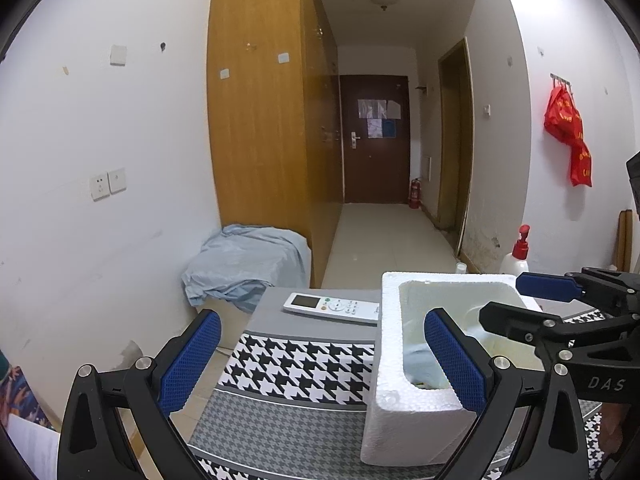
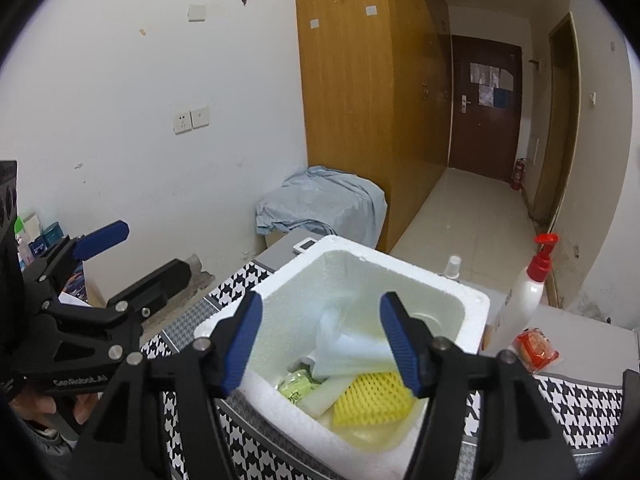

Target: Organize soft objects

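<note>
A white foam box (image 2: 472, 298) stands on the houndstooth tablecloth (image 1: 300, 360). Inside it lie a yellow foam net (image 2: 372, 400), a green packet (image 2: 296, 386) and a pale blue cloth (image 2: 344, 344), which is blurred. My right gripper (image 2: 322, 320) hovers over the box, open; the cloth is below and between its fingers, and no pad presses on it. The left wrist view shows the right gripper (image 1: 500, 298) above the box's far right corner. My left gripper (image 1: 320, 344) is open and empty, just left of the foam box (image 1: 400, 412).
A white remote (image 1: 332, 307) lies on the table behind the box. To the right stand a white pump bottle with a red top (image 2: 524, 300) and a red packet (image 2: 536, 350). A blue sheet (image 1: 248, 264) covers a box on the floor by the wardrobe.
</note>
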`<state>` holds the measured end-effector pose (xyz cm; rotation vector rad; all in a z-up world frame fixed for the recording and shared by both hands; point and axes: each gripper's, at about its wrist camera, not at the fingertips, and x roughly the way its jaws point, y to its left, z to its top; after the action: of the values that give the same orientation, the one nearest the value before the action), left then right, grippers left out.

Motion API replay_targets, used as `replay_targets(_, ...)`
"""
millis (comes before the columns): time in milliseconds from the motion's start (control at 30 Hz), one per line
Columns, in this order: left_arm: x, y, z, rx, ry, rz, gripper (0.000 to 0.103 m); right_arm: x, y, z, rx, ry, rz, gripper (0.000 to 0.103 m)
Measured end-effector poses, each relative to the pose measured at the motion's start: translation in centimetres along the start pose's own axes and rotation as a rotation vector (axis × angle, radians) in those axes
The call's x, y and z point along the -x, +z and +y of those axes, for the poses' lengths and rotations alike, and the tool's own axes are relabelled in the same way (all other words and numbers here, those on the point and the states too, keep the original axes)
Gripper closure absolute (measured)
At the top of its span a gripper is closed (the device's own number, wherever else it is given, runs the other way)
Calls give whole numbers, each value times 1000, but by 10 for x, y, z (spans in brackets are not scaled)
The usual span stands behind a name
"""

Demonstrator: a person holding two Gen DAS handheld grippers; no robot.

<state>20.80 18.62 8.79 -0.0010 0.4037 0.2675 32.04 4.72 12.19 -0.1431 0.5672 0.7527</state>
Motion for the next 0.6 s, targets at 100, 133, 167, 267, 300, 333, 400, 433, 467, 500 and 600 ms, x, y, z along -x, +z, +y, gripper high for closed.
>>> replay_targets(100,4,0,-2,-2,-5,-5,1,6,-2,-1,-8,-7,-4,37)
replay_targets(133,5,0,-2,-2,-6,-6,1,7,-2,-2,-9,-8,-6,37)
replay_targets(167,6,0,-3,-3,-8,-6,1,9,-2,-1,-9,-10,-9,37)
replay_targets(267,11,1,-6,-6,-15,-11,1,20,-3,-1,-10,-19,-24,37)
replay_targets(300,14,1,-7,-8,-19,-15,1,25,-2,-1,-11,-22,-31,37)
replay_targets(333,16,1,-9,-9,-20,-19,1,28,-2,-1,-11,-24,-37,37)
replay_targets(400,21,2,-12,-11,-27,-24,1,38,-3,0,-10,-26,-48,37)
replay_targets(433,24,3,-13,-10,-30,-28,1,41,-4,1,-10,-29,-53,37)
replay_targets(467,28,4,-15,-12,-34,-34,1,45,-4,2,-9,-31,-59,37)
replay_targets(500,30,4,-17,-14,-37,-38,1,49,-4,2,-8,-32,-63,37)
replay_targets(600,40,4,-22,-18,-49,-48,1,60,-9,3,-11,-42,-72,37)
